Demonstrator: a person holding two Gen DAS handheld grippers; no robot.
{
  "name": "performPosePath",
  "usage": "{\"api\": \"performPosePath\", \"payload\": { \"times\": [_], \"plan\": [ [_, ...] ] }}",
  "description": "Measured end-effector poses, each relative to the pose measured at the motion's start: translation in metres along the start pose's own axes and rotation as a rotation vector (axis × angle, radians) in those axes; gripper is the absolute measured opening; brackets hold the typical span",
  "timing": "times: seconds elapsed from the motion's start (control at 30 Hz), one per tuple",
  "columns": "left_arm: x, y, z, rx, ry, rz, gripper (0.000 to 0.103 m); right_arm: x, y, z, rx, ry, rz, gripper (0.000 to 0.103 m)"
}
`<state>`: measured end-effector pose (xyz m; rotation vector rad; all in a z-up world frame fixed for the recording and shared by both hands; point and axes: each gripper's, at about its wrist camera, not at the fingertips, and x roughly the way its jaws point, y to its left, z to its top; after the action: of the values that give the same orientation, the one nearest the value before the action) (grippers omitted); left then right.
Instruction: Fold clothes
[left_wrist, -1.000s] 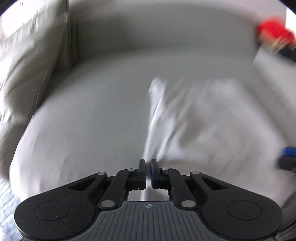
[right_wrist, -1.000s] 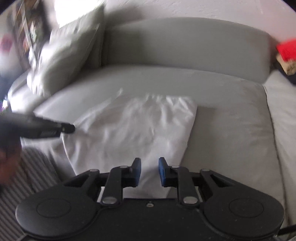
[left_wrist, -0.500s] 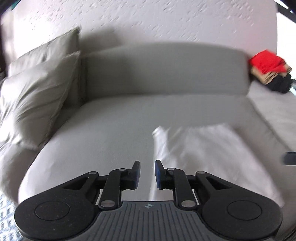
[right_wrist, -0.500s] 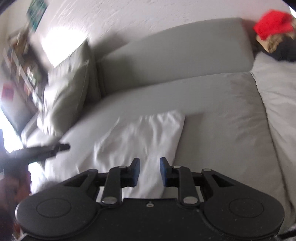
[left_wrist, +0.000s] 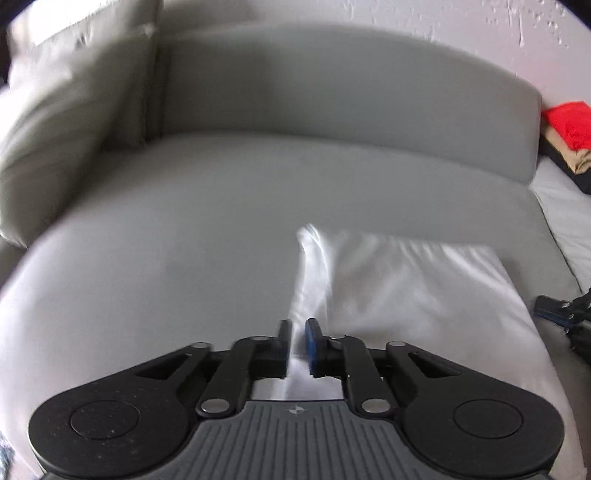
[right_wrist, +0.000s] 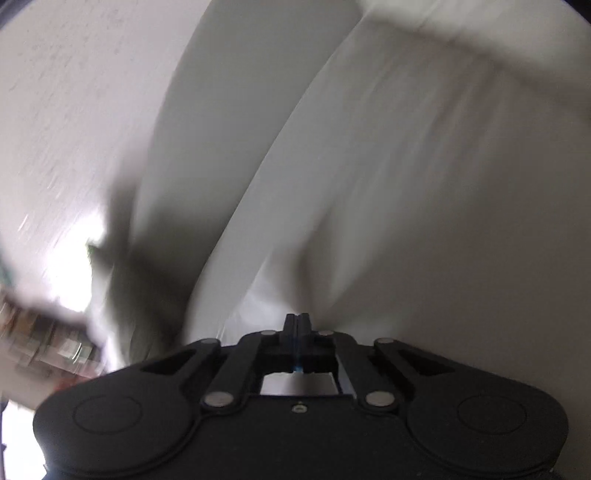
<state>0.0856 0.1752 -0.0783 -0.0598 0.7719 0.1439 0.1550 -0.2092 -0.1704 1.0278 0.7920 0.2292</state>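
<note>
A white garment (left_wrist: 406, 288) lies folded flat on the grey sofa seat (left_wrist: 184, 240). My left gripper (left_wrist: 298, 325) sits at its near left edge. The jaws are closing, and a raised ridge of the white fabric is pinched between them. At the garment's right edge, the dark tip of my right gripper (left_wrist: 554, 310) pokes in. The right wrist view is rolled and blurred. In it my right gripper (right_wrist: 297, 317) is shut, with pale fabric (right_wrist: 332, 280) puckering into its tips.
A grey pillow (left_wrist: 66, 110) leans in the sofa's left corner, below the backrest (left_wrist: 332, 85). A pile of red, tan and black clothes (left_wrist: 569, 122) sits at the far right. A second seat cushion (left_wrist: 565, 221) adjoins on the right.
My left gripper came down onto the garment's left edge and its jaws narrowed around the fabric. My right gripper rolled sharply, dropped toward the sofa and went from open to shut.
</note>
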Motion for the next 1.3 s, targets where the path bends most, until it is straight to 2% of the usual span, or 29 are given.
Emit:
{"api": "performPosePath", "payload": {
  "times": [0.03, 0.13, 0.23, 0.3, 0.43, 0.47, 0.5, 0.53, 0.57, 0.63, 0.7, 0.77, 0.8, 0.87, 0.93, 0.97, 1.0, 1.07, 1.13, 1.3],
  "plan": [
    [-0.009, 0.002, 0.004, 0.013, -0.035, -0.023, 0.009, -0.003, 0.002, 0.007, -0.004, -0.016, -0.012, 0.005],
    [-0.021, -0.009, 0.024, 0.065, -0.105, -0.154, 0.012, -0.005, 0.015, 0.015, 0.014, 0.001, 0.063, 0.005],
    [-0.003, -0.037, 0.034, 0.154, -0.081, -0.277, 0.026, 0.017, 0.037, 0.009, -0.008, 0.092, 0.153, 0.005],
    [0.021, -0.055, 0.037, 0.2, -0.04, -0.318, 0.026, 0.039, 0.048, 0.002, -0.034, 0.17, 0.18, 0.005],
    [0.08, -0.059, 0.038, 0.165, 0.025, -0.221, 0.022, 0.086, 0.051, -0.008, -0.064, 0.28, 0.132, 0.005],
    [0.09, -0.054, 0.039, 0.144, 0.028, -0.184, 0.022, 0.098, 0.047, -0.008, -0.05, 0.295, 0.112, 0.0],
    [0.1, -0.047, 0.039, 0.113, 0.028, -0.149, 0.022, 0.108, 0.045, -0.011, -0.046, 0.294, 0.095, 0.0],
    [0.105, -0.038, 0.038, 0.06, 0.02, -0.117, 0.021, 0.112, 0.043, -0.01, -0.049, 0.271, 0.092, 0.0],
    [0.111, -0.028, 0.037, 0.007, 0.012, -0.085, 0.015, 0.111, 0.042, -0.007, -0.055, 0.22, 0.069, 0.0],
    [0.115, -0.009, 0.035, -0.112, 0.004, -0.017, 0.012, 0.109, 0.04, -0.001, -0.066, 0.116, 0.021, 0.0],
    [0.114, 0.0, 0.034, -0.167, 0.005, 0.061, 0.012, 0.103, 0.035, 0.0, -0.066, -0.007, -0.053, 0.0],
    [0.111, 0.004, 0.034, -0.151, 0.016, 0.245, 0.015, 0.096, 0.036, 0.001, -0.09, -0.106, -0.135, 0.0],
    [0.109, 0.008, 0.034, -0.157, 0.022, 0.308, 0.014, 0.092, 0.04, 0.0, -0.115, -0.143, -0.179, 0.0],
    [0.093, 0.029, 0.033, -0.222, 0.036, 0.275, 0.016, 0.076, 0.044, -0.001, -0.145, -0.15, -0.215, 0.0],
    [0.07, 0.039, 0.031, -0.219, 0.035, 0.248, 0.015, 0.06, 0.048, -0.003, -0.174, -0.155, -0.249, 0.001],
    [0.054, 0.043, 0.027, -0.205, 0.033, 0.211, 0.016, 0.044, 0.045, -0.001, -0.179, -0.149, -0.242, 0.006],
    [0.039, 0.045, 0.023, -0.187, 0.027, 0.163, 0.018, 0.031, 0.047, -0.001, -0.176, -0.131, -0.216, 0.007],
    [0.012, 0.043, 0.015, -0.135, 0.012, 0.06, 0.026, 0.007, 0.054, -0.002, -0.204, -0.082, -0.165, 0.007],
    [-0.017, 0.043, -0.01, -0.052, 0.003, -0.023, 0.027, -0.015, 0.068, -0.014, -0.288, -0.028, -0.132, 0.007],
    [-0.044, 0.007, -0.048, 0.139, 0.069, -0.067, 0.031, -0.038, 0.106, -0.085, -0.586, 0.158, -0.08, 0.012]
  ]
}}
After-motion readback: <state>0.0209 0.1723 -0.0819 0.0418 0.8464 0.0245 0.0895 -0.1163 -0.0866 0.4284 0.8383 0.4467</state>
